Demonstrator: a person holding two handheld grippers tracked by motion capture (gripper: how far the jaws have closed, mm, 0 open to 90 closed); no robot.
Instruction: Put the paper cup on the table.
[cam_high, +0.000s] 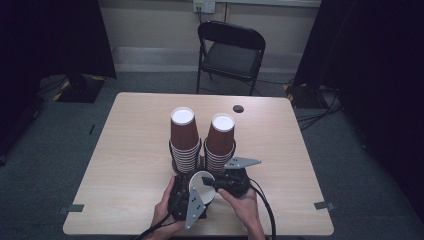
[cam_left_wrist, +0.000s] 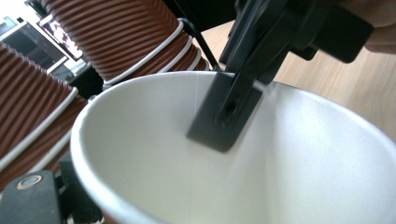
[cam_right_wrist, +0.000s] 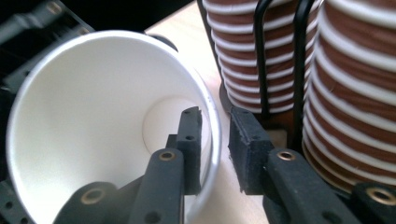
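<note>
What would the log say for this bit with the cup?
left gripper: holds paper cup tilted | right gripper: open, jaws astride cup rim | cup stacks: behind, in rack

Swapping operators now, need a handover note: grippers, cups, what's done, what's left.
Right gripper: open, jaws straddle the rim of the loose cup, one inside, one outside, not clamped.
Left gripper: at the cup from the other side; can't tell whether it's gripping.
Cup is tilted near the table's front edge, before two cup stacks in a wire holder.
Done: one cup is apart from the stacks.
Left: probably close the right gripper and place the cup.
</note>
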